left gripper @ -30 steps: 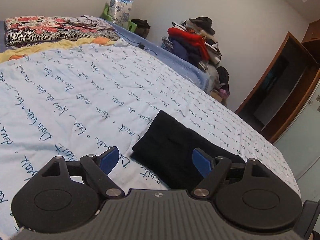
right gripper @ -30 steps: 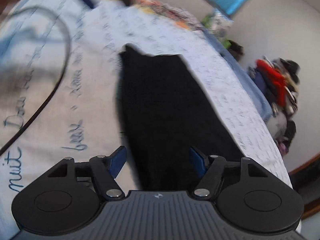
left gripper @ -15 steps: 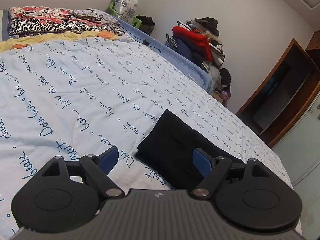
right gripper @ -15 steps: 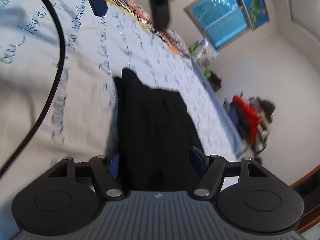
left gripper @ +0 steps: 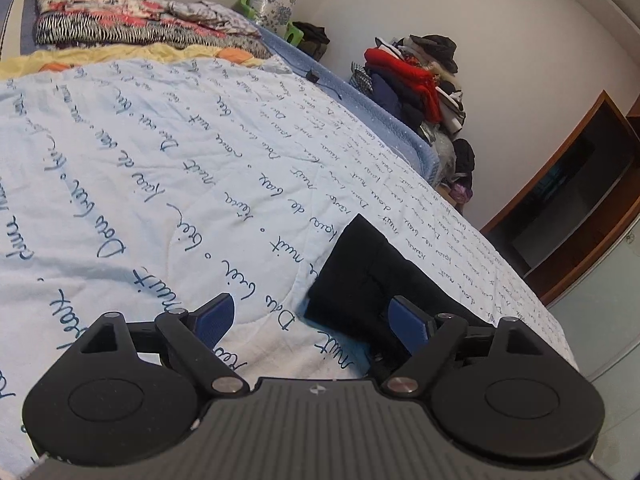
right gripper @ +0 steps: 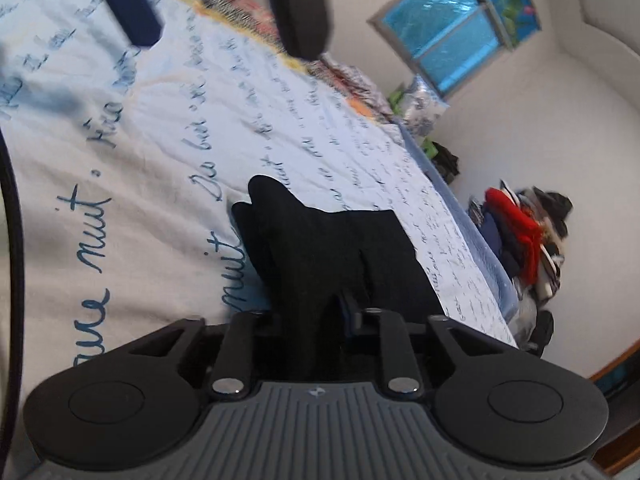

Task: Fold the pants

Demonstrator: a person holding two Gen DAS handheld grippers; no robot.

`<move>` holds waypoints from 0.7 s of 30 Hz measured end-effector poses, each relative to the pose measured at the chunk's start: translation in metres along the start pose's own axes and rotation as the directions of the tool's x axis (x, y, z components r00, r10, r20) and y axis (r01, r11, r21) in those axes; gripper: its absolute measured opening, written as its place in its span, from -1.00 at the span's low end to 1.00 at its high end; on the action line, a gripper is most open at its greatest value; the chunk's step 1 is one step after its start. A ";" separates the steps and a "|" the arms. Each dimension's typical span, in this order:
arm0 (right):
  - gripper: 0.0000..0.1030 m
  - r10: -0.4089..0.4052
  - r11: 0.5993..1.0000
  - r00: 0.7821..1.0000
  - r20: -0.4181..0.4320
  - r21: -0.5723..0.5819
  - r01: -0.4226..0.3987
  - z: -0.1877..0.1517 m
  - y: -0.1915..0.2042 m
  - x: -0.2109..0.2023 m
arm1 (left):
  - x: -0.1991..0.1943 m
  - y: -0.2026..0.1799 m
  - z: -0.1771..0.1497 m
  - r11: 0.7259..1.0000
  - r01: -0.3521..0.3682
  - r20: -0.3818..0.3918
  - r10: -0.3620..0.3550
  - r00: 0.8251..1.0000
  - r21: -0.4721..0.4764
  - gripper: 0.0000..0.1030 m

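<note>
On the pale blue bedspread (left gripper: 168, 168) with its dark handwritten script, the black pants (left gripper: 372, 276) lie folded into a compact bundle near the right-hand edge of the bed. Your left gripper (left gripper: 314, 320) hangs low over the cover with its blue pads (left gripper: 214, 316) spread wide and nothing between them but bedspread and the near corner of the bundle; the right pad sits over the black cloth, the left one over bare quilt, and neither presses on anything. Over in the right wrist view, your right gripper (right gripper: 316, 312) has just snapped its jaws in, and the pants (right gripper: 332, 248) are right there between them: black fabric bunches up out of the narrow gap, so you have a pinch on the near end of the bundle. From there the cloth runs away across the cover, with one rounded corner poking up at its far left. Your other gripper shows blurred at the top of that view, one blue pad and one dark finger. A black cable (right gripper: 10, 208) curves down the left edge. Beyond the bed, a heap of clothes (left gripper: 420, 76) with a red garment on top is stacked against the white wall, and patterned blankets (left gripper: 132, 24) lie piled at the far end.
</note>
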State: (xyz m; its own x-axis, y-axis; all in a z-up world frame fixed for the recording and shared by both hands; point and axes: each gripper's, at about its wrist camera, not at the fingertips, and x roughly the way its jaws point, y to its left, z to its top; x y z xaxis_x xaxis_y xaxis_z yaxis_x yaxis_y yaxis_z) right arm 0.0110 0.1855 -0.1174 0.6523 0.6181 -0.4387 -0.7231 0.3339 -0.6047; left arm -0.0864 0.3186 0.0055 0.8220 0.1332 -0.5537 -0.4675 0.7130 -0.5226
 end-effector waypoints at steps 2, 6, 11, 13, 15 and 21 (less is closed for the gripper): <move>-0.81 -0.033 0.995 0.998 0.058 0.096 0.027 -0.001 -0.015 -0.013 | 0.008 0.007 0.003 0.998 0.037 -0.038 -0.039 0.998 -0.057 0.67; -0.82 -0.042 0.969 0.994 0.097 0.245 0.017 -0.004 -0.043 -0.024 | 0.035 0.009 0.014 0.979 0.131 -0.119 -0.150 0.981 -0.159 0.68; -0.82 -0.030 0.953 0.995 0.100 0.304 -0.002 -0.002 -0.056 -0.029 | 0.088 -0.001 0.024 0.920 0.237 -0.211 -0.310 0.927 -0.311 0.69; -0.82 -0.027 0.948 0.994 0.102 0.317 -0.007 -0.003 -0.056 -0.034 | 0.107 -0.003 0.026 0.897 0.251 -0.217 -0.343 0.914 -0.364 0.69; -0.82 -0.028 0.949 0.994 0.103 0.314 -0.006 -0.003 -0.054 -0.036 | 0.128 -0.005 0.028 0.864 0.270 -0.244 -0.397 0.885 -0.426 0.69; -0.82 -0.035 0.947 0.994 0.103 0.322 0.000 -0.004 -0.055 -0.036 | 0.181 -0.001 0.023 0.821 0.202 -0.338 -0.426 0.839 -0.534 0.22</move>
State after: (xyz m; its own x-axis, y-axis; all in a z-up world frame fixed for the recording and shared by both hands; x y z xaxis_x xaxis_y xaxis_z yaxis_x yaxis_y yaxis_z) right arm 0.0281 0.1419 -0.0704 0.6502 0.6763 -0.3462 -0.7578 0.5451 -0.3587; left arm 0.0707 0.3583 -0.0793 0.7790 -0.4249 -0.4611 -0.3915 0.2448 -0.8870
